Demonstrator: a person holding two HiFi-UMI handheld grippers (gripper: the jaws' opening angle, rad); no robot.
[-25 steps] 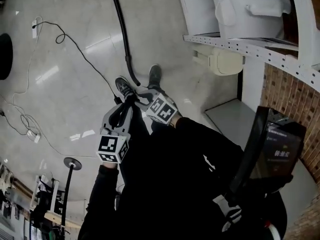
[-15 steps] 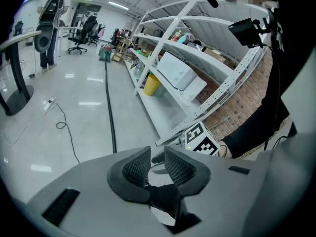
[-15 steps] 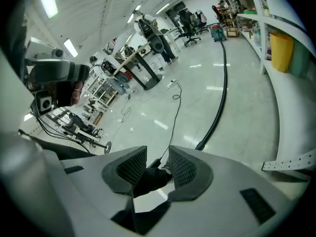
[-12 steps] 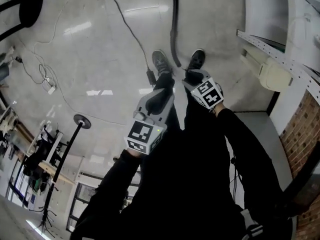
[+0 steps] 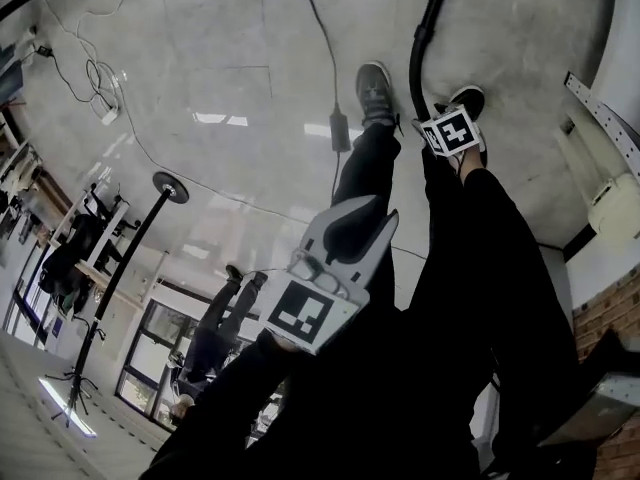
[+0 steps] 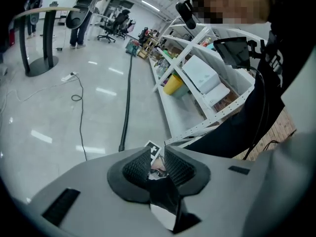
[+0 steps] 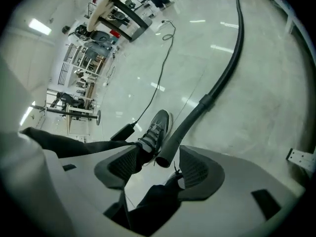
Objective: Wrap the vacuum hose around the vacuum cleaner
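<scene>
The vacuum hose [image 7: 183, 131] is lying flat on the shiny floor [image 7: 256, 112]. It's a long black thing curving away from the person's feet, with a thicker cuff [image 7: 206, 101] partway along. Its open end sits right down by the toes, between the grey sneaker [image 7: 155, 127] and the other shoe [image 5: 468, 98].

The right gripper [image 7: 162, 168] is down low at that end. Its jaws are spread wide (they've just been opening), and the hose tip sits in the gap between them. Neither pad looks pressed on it though, so no actual grip as far as I can see. In the head view you mostly just catch its marker cube [image 5: 450, 131], right beside the hose at shoe level.

The left gripper [image 6: 157, 157] is a good bit higher, out in front of the person's legs and angled down. Its jaws are nearly together with just a thin slit between the pads, and there's nothing in there. Looking through the slit in the left gripper view, you can make out the other gripper's cube.

Further out, a corded power brick [image 5: 340, 133] lies on the floor just beside the grey sneaker. White shelving [image 6: 197, 83] runs along one side of the room with a yellow tub [image 6: 173, 84] tucked in it. A black stand with a round base [image 5: 170, 186] is well off on the opposite side.
</scene>
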